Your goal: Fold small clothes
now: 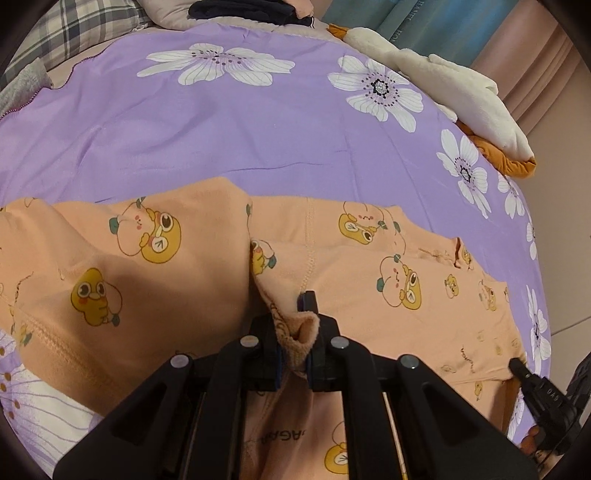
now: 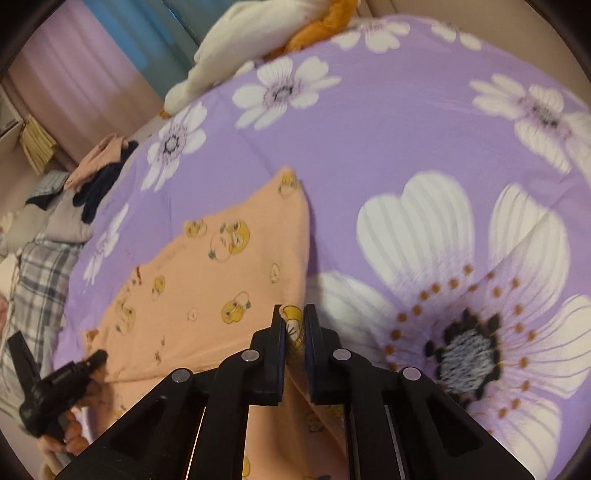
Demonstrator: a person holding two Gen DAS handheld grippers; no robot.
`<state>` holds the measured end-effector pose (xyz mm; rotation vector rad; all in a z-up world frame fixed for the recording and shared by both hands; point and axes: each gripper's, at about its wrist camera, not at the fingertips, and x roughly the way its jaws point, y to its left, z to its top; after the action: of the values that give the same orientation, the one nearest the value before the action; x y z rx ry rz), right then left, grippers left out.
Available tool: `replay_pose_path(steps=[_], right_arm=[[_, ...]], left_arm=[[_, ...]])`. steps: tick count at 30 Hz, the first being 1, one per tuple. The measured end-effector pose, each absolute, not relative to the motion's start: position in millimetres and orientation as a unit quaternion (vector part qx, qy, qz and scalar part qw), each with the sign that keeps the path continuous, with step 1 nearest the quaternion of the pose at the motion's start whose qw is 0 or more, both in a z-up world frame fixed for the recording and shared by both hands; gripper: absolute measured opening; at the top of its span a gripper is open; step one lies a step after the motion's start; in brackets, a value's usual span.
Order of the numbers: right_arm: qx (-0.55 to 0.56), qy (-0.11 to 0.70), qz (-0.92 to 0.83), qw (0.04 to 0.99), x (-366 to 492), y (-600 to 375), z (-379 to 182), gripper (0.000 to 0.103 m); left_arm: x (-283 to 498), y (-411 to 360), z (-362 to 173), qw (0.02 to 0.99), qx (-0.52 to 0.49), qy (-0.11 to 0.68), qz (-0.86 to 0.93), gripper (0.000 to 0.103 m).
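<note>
A small peach garment (image 1: pixel 155 258) printed with yellow cartoon ducks lies spread on the purple flowered bedsheet (image 1: pixel 221 129). My left gripper (image 1: pixel 295 317) is shut on a bunched fold near the garment's middle, and fabric bulges up between its fingers. In the right wrist view the same garment (image 2: pixel 221 266) stretches away to the left. My right gripper (image 2: pixel 294 321) is shut on the garment's near edge, with a duck print showing between the pads. Each gripper appears in the other's view: the right gripper (image 1: pixel 532 384) at the garment's right corner, the left gripper (image 2: pixel 62 384) at its left side.
A white and orange plush toy (image 1: pixel 443 85) lies at the bed's far right edge. A plaid pillow (image 1: pixel 85 26) and dark clothes (image 1: pixel 251 11) sit at the head of the bed. A heap of clothes (image 2: pixel 99 177) lies beyond the garment. Pink and teal curtains hang behind.
</note>
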<state>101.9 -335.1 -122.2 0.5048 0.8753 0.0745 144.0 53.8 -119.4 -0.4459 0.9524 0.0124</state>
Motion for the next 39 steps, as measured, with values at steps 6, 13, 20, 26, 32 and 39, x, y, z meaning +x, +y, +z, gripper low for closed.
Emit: replay_pose_path(steps=[6, 13, 20, 26, 32, 39], right_arm=[[0.236, 0.451, 0.022, 0.861, 113, -332, -144, 0.006], [0.244, 0.456, 0.030, 0.855, 114, -341, -125, 0.015], [0.193, 0.439, 0.034, 0.877, 157, -338, -105, 0.048], [0.181, 0.471, 0.053, 0.862, 208, -324, -127, 0.039], [0.172, 0.457, 0.035, 0.872, 216, -318, -129, 0.008], [0.157, 0.453, 0.010, 0.877, 219, -319, -138, 0.006]], left_arm=[[145, 53, -122, 0.865, -0.210, 0.456, 0.006, 0.012], [143, 58, -122, 0.864, -0.213, 0.456, -0.005, 0.013], [142, 63, -122, 0.856, -0.236, 0.460, -0.019, 0.014], [143, 63, -124, 0.853, -0.238, 0.464, -0.021, 0.015], [144, 64, -126, 0.849, -0.244, 0.469, -0.024, 0.015], [146, 64, -128, 0.848, -0.239, 0.473, -0.027, 0.016]])
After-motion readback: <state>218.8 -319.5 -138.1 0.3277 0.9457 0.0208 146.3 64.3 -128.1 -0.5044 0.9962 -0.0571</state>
